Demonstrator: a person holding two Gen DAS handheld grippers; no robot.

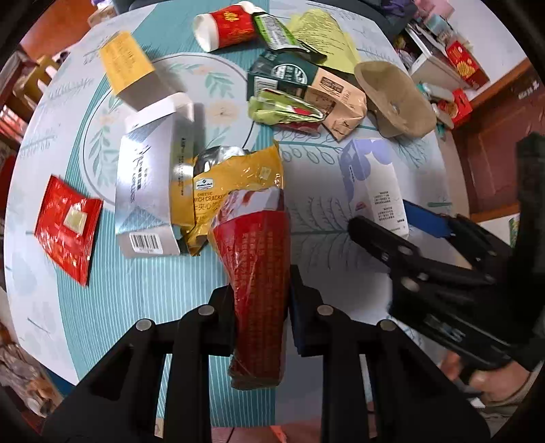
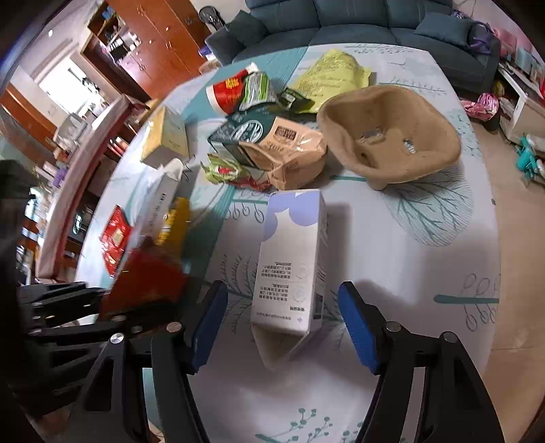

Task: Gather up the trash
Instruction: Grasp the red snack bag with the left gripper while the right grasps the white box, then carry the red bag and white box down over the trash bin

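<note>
A long red plastic packet point(image 1: 259, 272) sits clamped between the fingers of my left gripper point(image 1: 260, 286), its top end resting over a yellow cracker bag point(image 1: 238, 184). In the right wrist view the same packet point(image 2: 146, 279) is a red blur beside the left gripper point(image 2: 68, 306). A white and purple carton point(image 2: 293, 259) lies on the table between the blue pads point(image 2: 357, 327) of my right gripper point(image 2: 282, 323), which stands open around the carton's near end without touching it. The left wrist view shows that carton point(image 1: 371, 180) and the right gripper point(image 1: 381, 214) at the right.
Trash is spread over the patterned tablecloth point(image 1: 143, 306): a silver box point(image 1: 146, 191), a red sachet point(image 1: 68, 231), a yellow box point(image 1: 126, 64), a red paper cup point(image 1: 224, 27), a green and brown bag point(image 2: 279, 150) and a pulp cup tray point(image 2: 388, 136). A blue sofa point(image 2: 357, 20) stands behind.
</note>
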